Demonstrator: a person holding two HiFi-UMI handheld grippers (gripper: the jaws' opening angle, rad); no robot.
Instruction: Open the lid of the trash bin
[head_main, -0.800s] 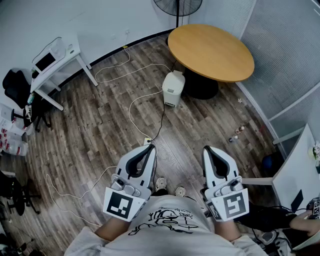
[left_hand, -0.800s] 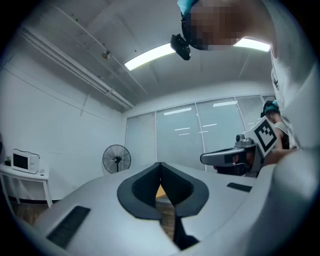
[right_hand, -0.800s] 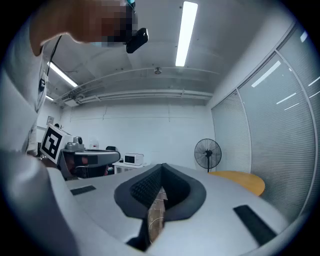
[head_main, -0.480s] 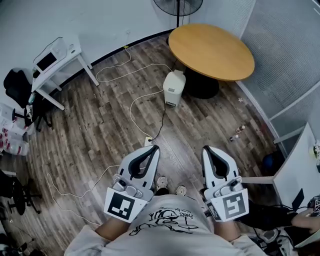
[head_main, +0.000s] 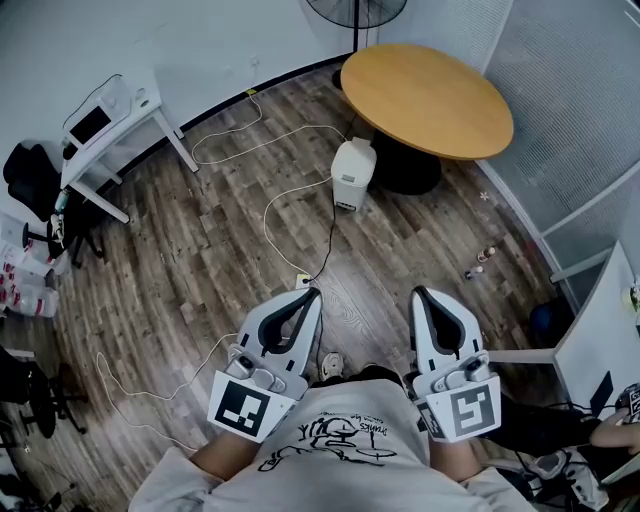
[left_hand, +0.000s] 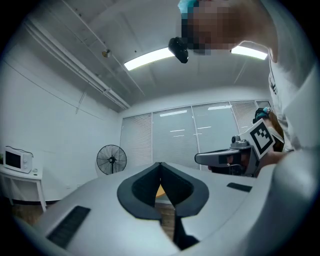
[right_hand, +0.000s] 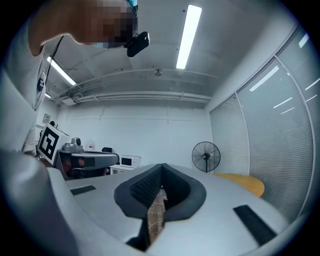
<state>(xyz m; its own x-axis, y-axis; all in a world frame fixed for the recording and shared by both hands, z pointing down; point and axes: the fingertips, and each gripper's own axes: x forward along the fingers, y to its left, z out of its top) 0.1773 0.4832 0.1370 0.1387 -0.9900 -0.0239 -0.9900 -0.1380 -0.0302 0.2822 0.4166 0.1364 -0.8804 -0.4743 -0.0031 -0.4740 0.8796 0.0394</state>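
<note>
The white trash bin stands on the wooden floor with its lid down, just left of the round table. Both grippers are held close to the person's chest, well short of the bin. My left gripper is shut and holds nothing; in the left gripper view its jaws meet at the tips. My right gripper is also shut and empty, its tips touching in the right gripper view. The bin shows in neither gripper view.
A white cable loops across the floor between me and the bin. A white side table with a microwave stands at the left. A fan stands beyond the round table. Small items lie on the floor at right.
The view has shifted slightly, so the bin and table sit a little further right. Both grippers stay shut near the chest; the person's feet have changed position.
</note>
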